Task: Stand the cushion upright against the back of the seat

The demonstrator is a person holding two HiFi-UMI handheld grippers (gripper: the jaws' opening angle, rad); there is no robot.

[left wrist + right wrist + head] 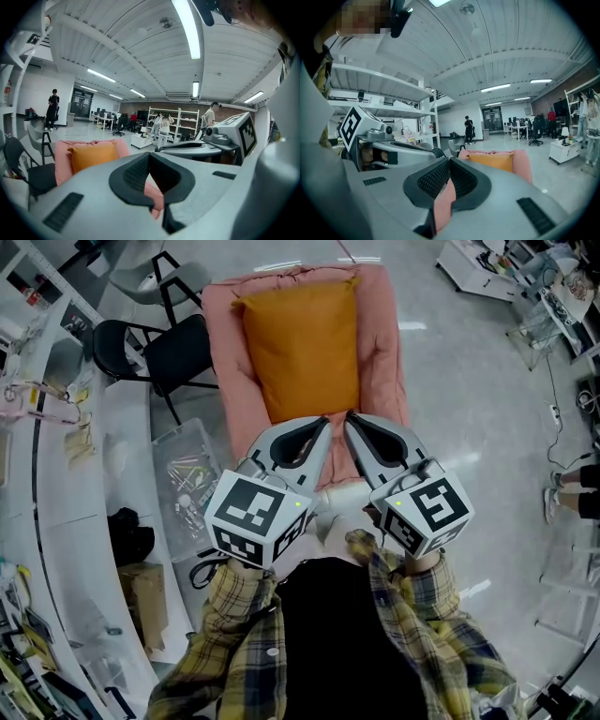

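An orange cushion [305,348] rests on the pink padded seat [223,352]. In the left gripper view the cushion [91,154] stands upright against the seat's pink back [61,161]. The right gripper view shows the same cushion [494,161] and seat [524,165]. My left gripper [324,421] and right gripper [350,417] hover side by side over the seat's near end, short of the cushion. Both are shut with nothing between the fingers. The left gripper's [150,157] tips meet, and so do the right gripper's [449,163] tips.
A black folding chair [155,352] stands left of the seat. A clear plastic bin [187,479] of hardware sits on the floor beside it, next to a curved white bench [56,521]. Open grey floor lies to the right. People and shelves [171,122] are far off.
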